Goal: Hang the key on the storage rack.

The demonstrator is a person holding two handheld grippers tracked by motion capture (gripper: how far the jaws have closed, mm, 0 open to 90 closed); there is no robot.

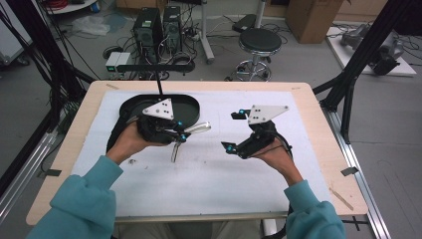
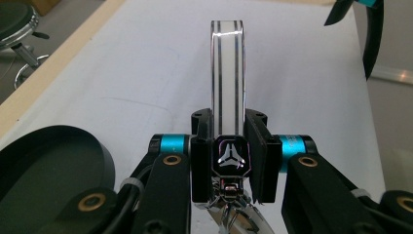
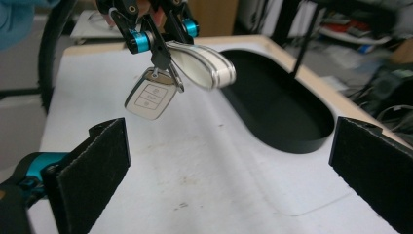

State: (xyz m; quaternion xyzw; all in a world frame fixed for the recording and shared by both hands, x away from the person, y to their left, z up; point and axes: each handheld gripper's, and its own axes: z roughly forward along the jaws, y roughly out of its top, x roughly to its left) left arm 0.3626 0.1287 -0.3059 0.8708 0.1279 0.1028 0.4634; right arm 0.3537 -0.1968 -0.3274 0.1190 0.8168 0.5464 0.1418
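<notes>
Now the left tongs (image 2: 228, 161) are clenched on a white key fob (image 2: 228, 73), lifted above the surface (image 1: 214, 164), its long axis running straight out from the jaws toward the right tongs (image 1: 238, 131). A second remote (image 3: 150, 100) dangles beneath. Right tongs gape wide, holding nothing. Black tray (image 1: 191, 105) sits behind.

A lab: beyond the surface (image 1: 308, 149), computer towers (image 1: 158, 26), tangled cables (image 1: 186, 62) and a stool (image 1: 259, 42) crowd the floor.
</notes>
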